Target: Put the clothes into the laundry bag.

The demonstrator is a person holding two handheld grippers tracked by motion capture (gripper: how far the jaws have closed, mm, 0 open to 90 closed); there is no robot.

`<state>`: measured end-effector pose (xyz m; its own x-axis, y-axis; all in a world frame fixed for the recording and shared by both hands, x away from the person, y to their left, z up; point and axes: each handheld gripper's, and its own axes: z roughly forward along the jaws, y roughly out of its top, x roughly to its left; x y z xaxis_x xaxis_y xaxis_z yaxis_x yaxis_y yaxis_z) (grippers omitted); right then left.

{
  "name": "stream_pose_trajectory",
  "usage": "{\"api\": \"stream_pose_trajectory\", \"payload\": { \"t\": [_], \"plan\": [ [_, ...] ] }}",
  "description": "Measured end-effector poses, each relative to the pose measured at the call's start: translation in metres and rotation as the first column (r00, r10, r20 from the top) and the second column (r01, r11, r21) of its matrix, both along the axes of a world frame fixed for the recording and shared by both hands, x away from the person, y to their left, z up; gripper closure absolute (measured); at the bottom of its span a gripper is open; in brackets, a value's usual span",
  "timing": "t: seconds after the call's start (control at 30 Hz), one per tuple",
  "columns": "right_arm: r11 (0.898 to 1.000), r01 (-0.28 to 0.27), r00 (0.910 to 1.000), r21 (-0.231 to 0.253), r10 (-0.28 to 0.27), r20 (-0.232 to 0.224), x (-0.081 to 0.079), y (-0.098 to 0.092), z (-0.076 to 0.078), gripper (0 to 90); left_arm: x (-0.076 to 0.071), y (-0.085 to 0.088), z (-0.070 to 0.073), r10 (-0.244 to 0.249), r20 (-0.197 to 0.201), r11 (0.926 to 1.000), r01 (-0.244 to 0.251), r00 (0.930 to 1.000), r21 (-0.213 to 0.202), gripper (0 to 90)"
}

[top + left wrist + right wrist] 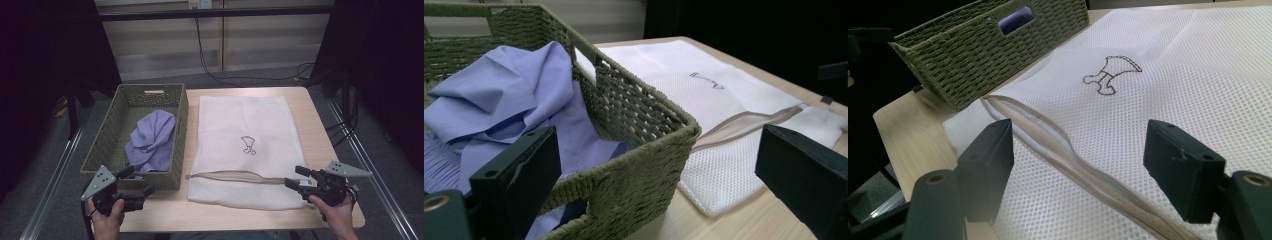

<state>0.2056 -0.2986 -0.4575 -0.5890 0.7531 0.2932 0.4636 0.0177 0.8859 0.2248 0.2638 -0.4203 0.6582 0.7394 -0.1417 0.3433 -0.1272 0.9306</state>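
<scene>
1. Your left gripper (134,182) sits at the lower left of the high view, just in front of the near end of the woven green basket (107,135). Its jaws stand wide apart and hold nothing.
2. In the left gripper view the basket's near corner (659,140) rises between those two black jaws, with neither jaw touching it.
3. The lilac cloth (152,140) lies crumpled inside the basket, toward its near right side in the high view; in the left gripper view it fills the left half (509,100).
4. Your right gripper (296,177) is at the lower right of the high view, at the right edge of the white mesh bag (245,125). Its jaws are spread fully and grip nothing.
5. The mesh bag lies flat on the wooden table (320,125), just right of the basket, centre of frame.
6. In the right gripper view the bag's zipper (1058,145) runs between the open jaws, partly unzipped, gaping a little.
</scene>
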Motion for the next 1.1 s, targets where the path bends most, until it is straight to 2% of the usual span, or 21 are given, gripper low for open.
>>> {"api": "stream_pose_trajectory", "payload": {
  "t": [0.03, 0.13, 0.27, 0.4, 0.53, 0.57, 0.63, 0.8, 0.87, 1.1],
  "plan": [
    [1.0, -0.007, 1.0, -0.011, 0.007, -0.004, 0.001, 0.001, -0.001, 28.5, 0.0, -0.002, -0.001, -0.015, -0.001, 0.9999, 0.015, 0.9999, 0.002, 4.7],
    [1.0, -0.015, 0.9999, -0.017, 0.015, -0.005, 0.003, 0.002, -0.002, 27.4, 0.0, -0.003, -0.002, -0.015, -0.004, 0.9997, 0.015, 0.9999, 0.018, 5.3],
    [1.0, -0.02, 0.9997, -0.011, 0.02, -0.014, 0.006, 0.005, -0.003, 26.9, -0.001, -0.003, -0.002, -0.01, 0.006, 0.9998, 0.01, 0.9999, 0.018, 5.3],
    [1.0, -0.029, 0.9993, -0.009, 0.028, -0.026, 0.008, 0.006, -0.003, 27.0, -0.001, -0.001, -0.003, -0.006, -0.009, 1.0, 0.006, 0.9999, 0.005, 5.3],
    [0.999, -0.044, 0.9981, -0.003, 0.044, -0.043, 0.01, 0.008, -0.003, 32.9, -0.003, 0.001, -0.003, 0.004, -0.015, 1.0, -0.004, 0.9999, 0.0, 5.2],
    [0.997, -0.071, 0.9966, 0.013, 0.071, -0.042, 0.01, 0.01, -0.001, 41.2, -0.004, 0.001, -0.002, 0.0, -0.017, 1.0, 0.0, 0.9999, -0.005, 5.2],
    [0.994, -0.106, 0.9935, 0.012, 0.107, -0.039, 0.011, 0.013, 0.0, 45.4, -0.005, 0.001, -0.002, -0.003, -0.015, 1.0, 0.003, 0.9999, -0.009, 5.2],
    [0.989, -0.145, 0.9887, 0.006, 0.145, -0.04, 0.015, 0.023, 0.003, 46.4, -0.007, 0.001, -0.002, -0.009, -0.021, 0.9999, 0.009, 0.9997, -0.005, 5.3],
    [0.987, -0.161, 0.9855, 0.024, 0.162, -0.05, 0.02, 0.029, 0.004, 46.4, -0.01, 0.002, -0.002, -0.02, -0.018, 0.9998, 0.02, 0.9996, -0.008, 5.3],
    [0.975, -0.221, 0.973, 0.014, 0.222, -0.065, 0.038, 0.043, 0.007, 48.5, -0.009, 0.001, -0.002, -0.025, -0.021, 0.9997, 0.025, 0.9995, -0.007, 5.3]
  ]
}}
